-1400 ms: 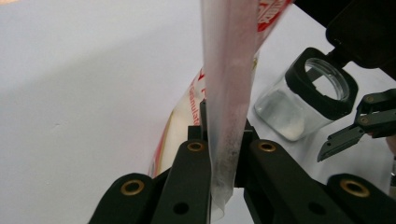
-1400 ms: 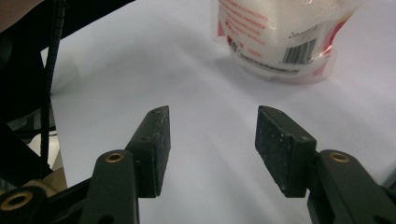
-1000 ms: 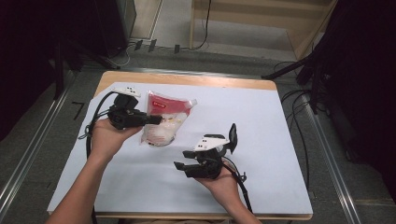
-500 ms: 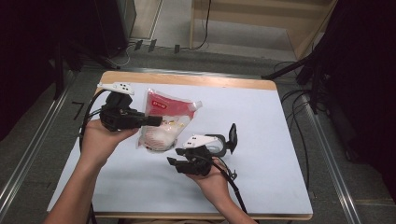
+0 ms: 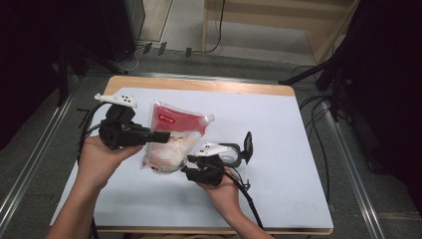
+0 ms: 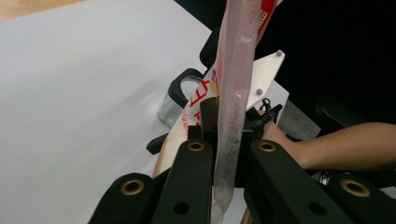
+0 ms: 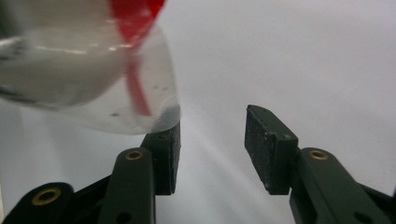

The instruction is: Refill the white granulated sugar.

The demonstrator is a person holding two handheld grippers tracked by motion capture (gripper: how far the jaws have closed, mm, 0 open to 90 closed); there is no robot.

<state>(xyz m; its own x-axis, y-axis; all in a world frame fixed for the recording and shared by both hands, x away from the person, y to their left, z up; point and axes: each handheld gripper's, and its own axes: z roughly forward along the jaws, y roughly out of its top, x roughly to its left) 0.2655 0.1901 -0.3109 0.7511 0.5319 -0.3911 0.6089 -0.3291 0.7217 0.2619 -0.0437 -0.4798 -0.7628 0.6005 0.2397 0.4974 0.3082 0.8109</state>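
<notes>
White sheet-covered table (image 5: 298,149) under me; my left gripper (image 5: 158,135) is clenched on the seam of the red-and-clear plastic pouch of pale contents (image 5: 171,142), lifted off the sheet; my right gripper (image 7: 212,140) gapes, pouch's corner beside one pad; closing now could miss the pouch.

surface: wooden table (image 5: 199,85) | cover: white sheet (image 5: 278,149) on top | pouch (image 5: 171,144) held just above sheet
</notes>
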